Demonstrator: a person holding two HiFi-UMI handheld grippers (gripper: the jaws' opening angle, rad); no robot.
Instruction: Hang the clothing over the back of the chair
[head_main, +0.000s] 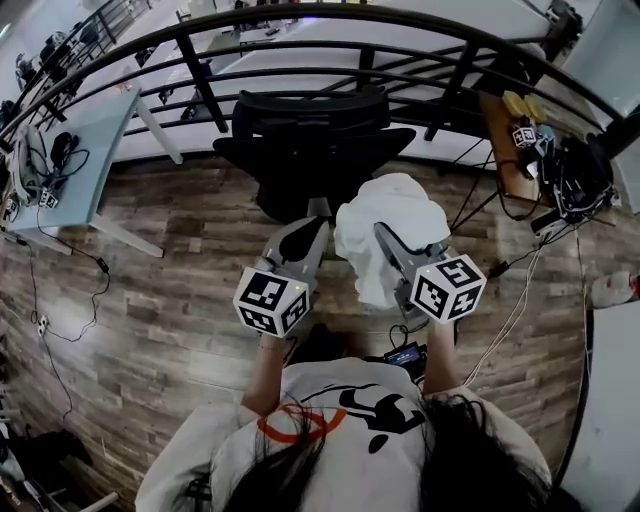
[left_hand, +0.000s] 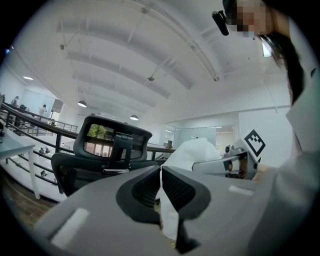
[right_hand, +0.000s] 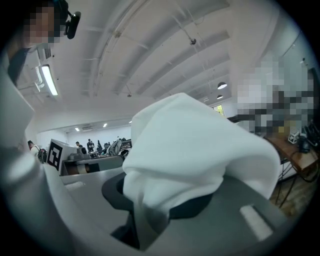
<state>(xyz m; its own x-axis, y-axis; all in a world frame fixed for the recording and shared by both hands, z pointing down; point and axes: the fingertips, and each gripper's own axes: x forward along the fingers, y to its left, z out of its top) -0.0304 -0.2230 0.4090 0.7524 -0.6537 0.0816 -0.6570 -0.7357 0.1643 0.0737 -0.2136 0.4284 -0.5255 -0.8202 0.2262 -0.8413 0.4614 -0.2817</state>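
white garment (head_main: 392, 212), pinched in left gripper (left_hand: 161, 172) and right gripper (right_hand: 150, 202) jaws

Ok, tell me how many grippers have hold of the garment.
2. The left gripper is shut on a thin edge of the garment. The right gripper is shut on its bunched bulk.

Readable text, numbers, brands: none.

1. Black-and-white square marker patterns on the cube (head_main: 272, 300) of the left gripper (head_main: 318, 225), 7 o'clock in the head view, and on the right gripper's (head_main: 385, 232) cube (head_main: 448, 287), 4 o'clock (patterns only, no letters or digits).
2. Black and orange graphic on the person's white shirt (head_main: 350, 420), 6 o'clock: no word made out.
3. Small marker block (head_main: 524, 136), 2 o'clock: too small to read.
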